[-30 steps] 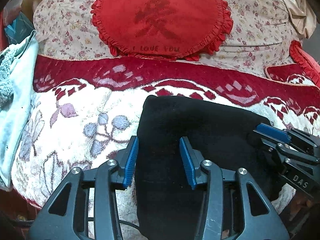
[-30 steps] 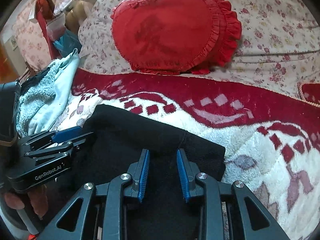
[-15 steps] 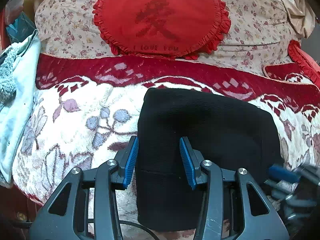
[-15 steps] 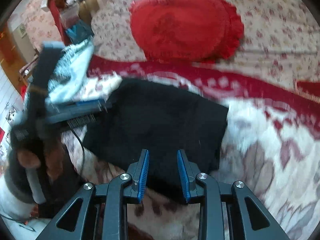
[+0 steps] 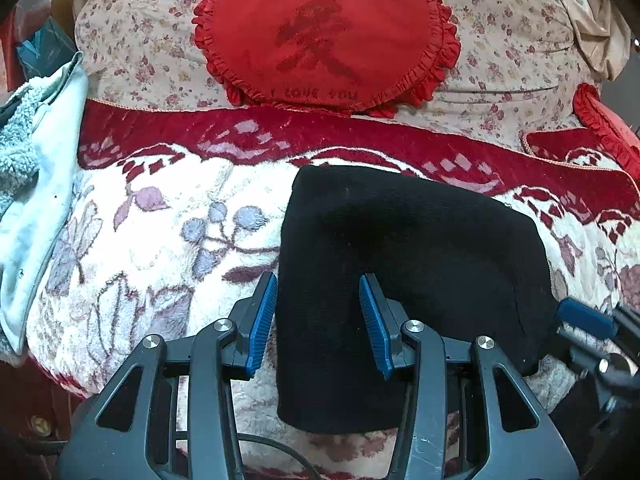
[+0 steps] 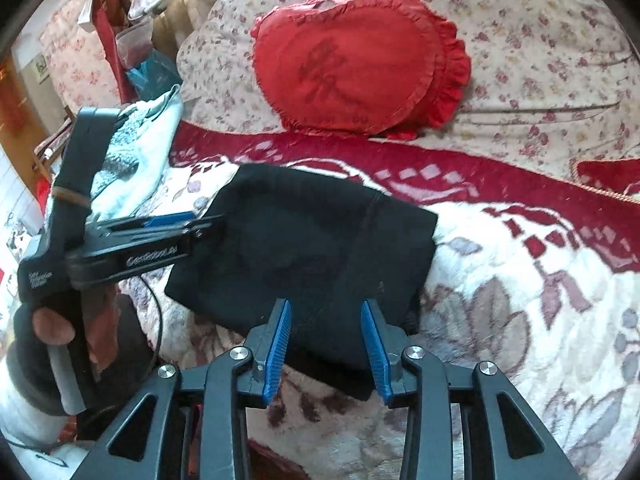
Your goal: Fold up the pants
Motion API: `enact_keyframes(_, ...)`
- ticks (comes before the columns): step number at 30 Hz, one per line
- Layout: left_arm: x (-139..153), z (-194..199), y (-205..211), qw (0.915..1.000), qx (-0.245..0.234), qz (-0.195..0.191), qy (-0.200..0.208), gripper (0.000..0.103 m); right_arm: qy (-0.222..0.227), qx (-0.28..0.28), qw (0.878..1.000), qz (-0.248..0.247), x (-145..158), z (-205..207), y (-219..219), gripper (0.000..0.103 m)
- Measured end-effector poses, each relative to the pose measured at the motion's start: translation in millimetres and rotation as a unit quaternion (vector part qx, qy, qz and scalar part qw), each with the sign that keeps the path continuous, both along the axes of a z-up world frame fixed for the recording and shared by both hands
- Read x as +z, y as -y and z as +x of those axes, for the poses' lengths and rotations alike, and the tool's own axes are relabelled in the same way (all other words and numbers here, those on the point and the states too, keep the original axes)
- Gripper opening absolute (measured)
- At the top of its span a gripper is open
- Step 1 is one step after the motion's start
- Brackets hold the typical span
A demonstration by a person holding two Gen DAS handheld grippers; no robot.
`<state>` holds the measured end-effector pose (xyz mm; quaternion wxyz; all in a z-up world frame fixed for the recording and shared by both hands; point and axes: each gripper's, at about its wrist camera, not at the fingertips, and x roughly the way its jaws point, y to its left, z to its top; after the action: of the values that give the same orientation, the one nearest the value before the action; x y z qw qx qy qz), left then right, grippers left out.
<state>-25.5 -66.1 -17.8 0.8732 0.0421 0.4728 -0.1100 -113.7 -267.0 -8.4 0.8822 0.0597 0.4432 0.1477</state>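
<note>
The black pants point(image 5: 400, 248) lie folded into a compact rectangle on the cream and red floral blanket point(image 5: 160, 240). My left gripper point(image 5: 318, 292) hovers over their left part with its blue pads apart; the cloth lies flat beneath, not pinched. From the right wrist view, the left gripper point(image 6: 212, 222) sits at the pants' point(image 6: 312, 240) left corner. My right gripper point(image 6: 326, 308) stands over the near edge of the pants. Its jaws are opening and nothing is between them. In the left wrist view the right gripper point(image 5: 568, 320) shows at the pants' lower right corner.
A red heart cushion point(image 5: 324, 36) leans on a floral pillow point(image 5: 512, 60) behind the pants. A pale blue fleece garment point(image 5: 36, 168) lies at the left edge of the bed. A second red cushion point(image 5: 608, 128) is at far right. A hand point(image 6: 52, 324) holds the left gripper's handle.
The right gripper drew back off the pants toward the near edge, rose a little, and its jaws widened. The left gripper and the pants stayed where they were.
</note>
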Motion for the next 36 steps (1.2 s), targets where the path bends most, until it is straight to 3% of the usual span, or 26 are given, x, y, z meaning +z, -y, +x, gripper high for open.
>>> enact_keyframes(15,0,-10,-2,0.9997,-0.003,-0.018,-0.013,0.042,-0.011,-0.038,0.999,-0.003,-6,16,12,0.04)
enact_keyframes(19,-4,-14,2,0.9998,-0.009,-0.012,-0.012,0.052,-0.022,-0.037,0.999,-0.011,-14,17,11,0.041)
enact_keyframes(30,-10,-13,1,0.9999,-0.002,-0.008,-0.013,0.055,-0.032,-0.035,0.999,-0.02,-23,12,9,0.043)
enact_keyframes(36,0,-10,-6,0.9995,0.0,-0.027,-0.015,0.055,-0.026,-0.037,0.999,-0.018,-19,9,13,0.044)
